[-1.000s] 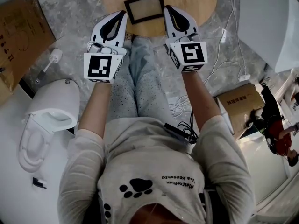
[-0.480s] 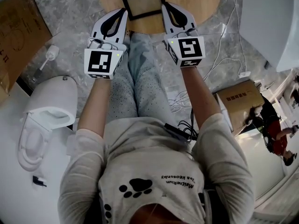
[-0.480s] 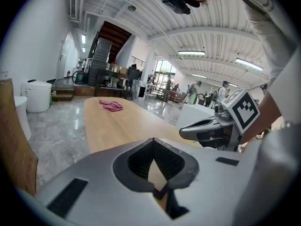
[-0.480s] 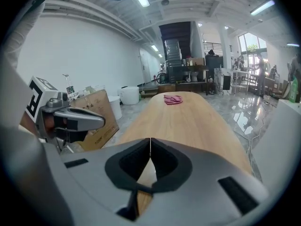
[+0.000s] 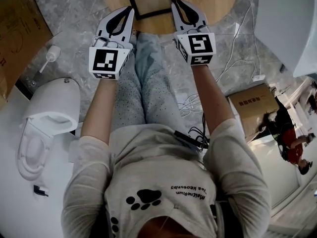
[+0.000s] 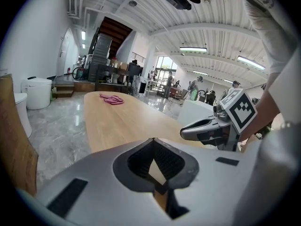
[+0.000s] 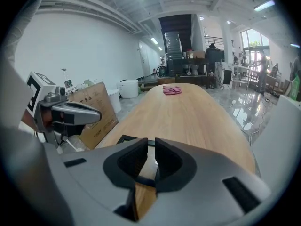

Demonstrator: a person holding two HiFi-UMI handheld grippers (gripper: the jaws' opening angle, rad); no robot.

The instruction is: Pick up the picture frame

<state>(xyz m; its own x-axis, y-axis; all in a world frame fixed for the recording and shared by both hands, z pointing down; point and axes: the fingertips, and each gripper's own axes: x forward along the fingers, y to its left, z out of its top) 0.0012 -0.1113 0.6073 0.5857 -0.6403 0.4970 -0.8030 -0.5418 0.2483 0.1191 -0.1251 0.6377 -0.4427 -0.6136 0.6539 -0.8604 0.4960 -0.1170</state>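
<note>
This is a big open industrial hall used as a workspace or showroom. It has a ribbed white ceiling (image 6: 211, 34) with strip lights (image 6: 193, 49), a dark staircase (image 6: 110, 34) at upper left, and a polished marble floor (image 6: 56, 131). A long wooden table (image 7: 188, 112) stands in it, with cardboard boxes (image 5: 250, 107), loose cables (image 5: 237, 48) and a white toilet (image 5: 49, 115) on the floor.

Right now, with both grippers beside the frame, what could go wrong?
The left gripper is shut beside the black rectangular picture frame; it may only shove it.
The right gripper has just been opening, with nothing between its fingers, and the gap looks narrow for a frame lying flat.
The frame sits near the edge of the light wooden table; a nudge could slide it off.
</note>
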